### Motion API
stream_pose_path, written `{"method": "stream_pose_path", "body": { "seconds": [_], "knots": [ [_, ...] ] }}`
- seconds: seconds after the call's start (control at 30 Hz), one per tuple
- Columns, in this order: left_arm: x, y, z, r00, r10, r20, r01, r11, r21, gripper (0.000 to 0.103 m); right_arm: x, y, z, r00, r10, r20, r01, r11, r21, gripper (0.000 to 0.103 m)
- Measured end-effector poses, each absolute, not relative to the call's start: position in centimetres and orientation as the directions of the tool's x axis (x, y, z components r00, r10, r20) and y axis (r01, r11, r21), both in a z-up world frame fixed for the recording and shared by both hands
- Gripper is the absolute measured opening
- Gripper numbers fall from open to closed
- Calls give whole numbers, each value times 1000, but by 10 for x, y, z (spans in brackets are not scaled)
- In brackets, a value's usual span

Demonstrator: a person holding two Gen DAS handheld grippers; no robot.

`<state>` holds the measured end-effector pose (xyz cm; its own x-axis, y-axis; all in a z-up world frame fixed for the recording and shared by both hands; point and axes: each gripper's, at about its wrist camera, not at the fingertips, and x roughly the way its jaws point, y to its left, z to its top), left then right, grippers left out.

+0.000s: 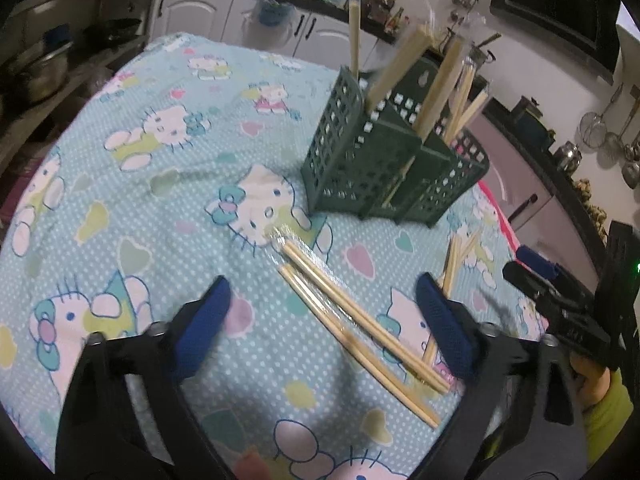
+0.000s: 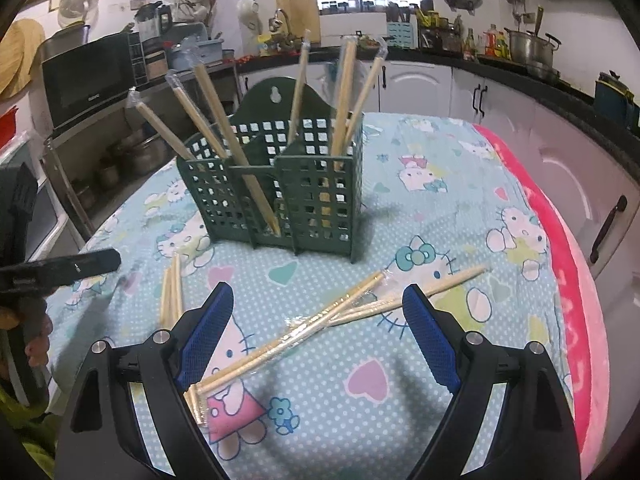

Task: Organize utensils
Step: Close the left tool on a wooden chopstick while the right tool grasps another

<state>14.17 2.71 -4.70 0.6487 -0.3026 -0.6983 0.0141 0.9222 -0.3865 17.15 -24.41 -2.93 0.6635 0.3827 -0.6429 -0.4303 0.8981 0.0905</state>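
Note:
A dark green slotted utensil holder (image 1: 394, 158) stands on the Hello Kitty cloth, with several wrapped chopstick pairs upright in it; it also shows in the right wrist view (image 2: 276, 184). My left gripper (image 1: 322, 316) is open and empty, low over two wrapped chopstick pairs (image 1: 356, 320) lying on the cloth. My right gripper (image 2: 318, 330) is open and empty over crossed wrapped chopstick pairs (image 2: 320, 320). Another loose pair (image 2: 171, 290) lies to its left. The right gripper's tip also shows at the right of the left wrist view (image 1: 532, 268).
The table (image 1: 120, 208) is covered with a light blue cartoon cloth; a pink blanket edge (image 2: 568, 280) runs along its right side. Kitchen counters, cabinets, pots and a microwave (image 2: 86, 76) surround the table. The left gripper's tip (image 2: 64, 266) shows at left.

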Motion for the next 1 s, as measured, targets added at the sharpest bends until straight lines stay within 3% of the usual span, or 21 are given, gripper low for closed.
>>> {"method": "stream_pose_path", "body": {
  "seconds": [0.13,0.33,1.0],
  "knots": [
    [145,25,-57,622,-322,-714,12,915,-403,56,179,-246,-33,661,373,-651,-420,903,91,83],
    [153,25,-68,593,-361,-720,1,894,-448,41,192,-245,-39,648,373,-664,-415,904,103,82],
    [207,20,-83,525,-368,-768,-75,878,-473,37,242,-243,-58,571,341,-747,-375,918,131,80]
  ]
}}
